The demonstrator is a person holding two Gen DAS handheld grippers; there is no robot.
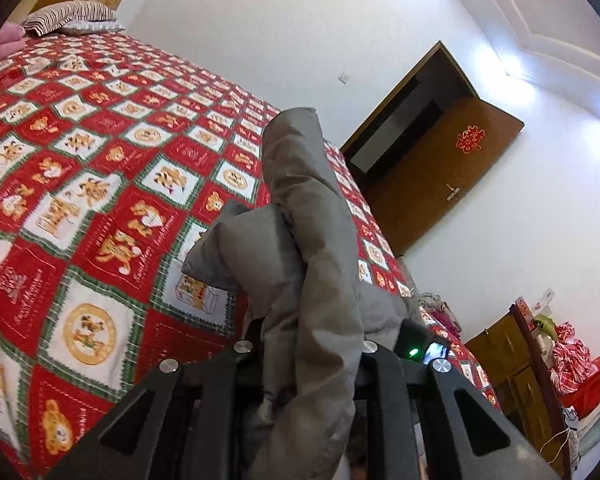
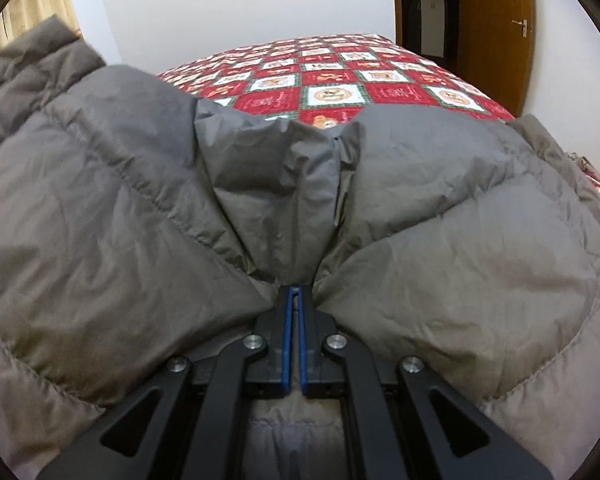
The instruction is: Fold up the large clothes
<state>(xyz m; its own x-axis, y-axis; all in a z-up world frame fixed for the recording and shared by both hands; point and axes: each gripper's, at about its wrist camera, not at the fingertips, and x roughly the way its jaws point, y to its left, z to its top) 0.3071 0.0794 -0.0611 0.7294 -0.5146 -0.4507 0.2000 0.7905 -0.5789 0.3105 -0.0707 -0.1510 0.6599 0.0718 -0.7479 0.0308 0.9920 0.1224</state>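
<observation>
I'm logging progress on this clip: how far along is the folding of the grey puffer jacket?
Early. Done: both grips look taken. The right hand-held gripper is shut on the grey puffer jacket; a bunched part of it stands between the left hand-held gripper's fingers, apparently pinched. In hand: the jacket is held over the red patterned bedspread. Left: no neat fold shows yet, so seemingly all the folding.

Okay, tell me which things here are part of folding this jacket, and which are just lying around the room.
Part of the job:
grey puffer jacket
left gripper
right gripper
bed with red patchwork cover

Just lying about:
striped pillow
pink cloth
red basket of checked fabric
</observation>
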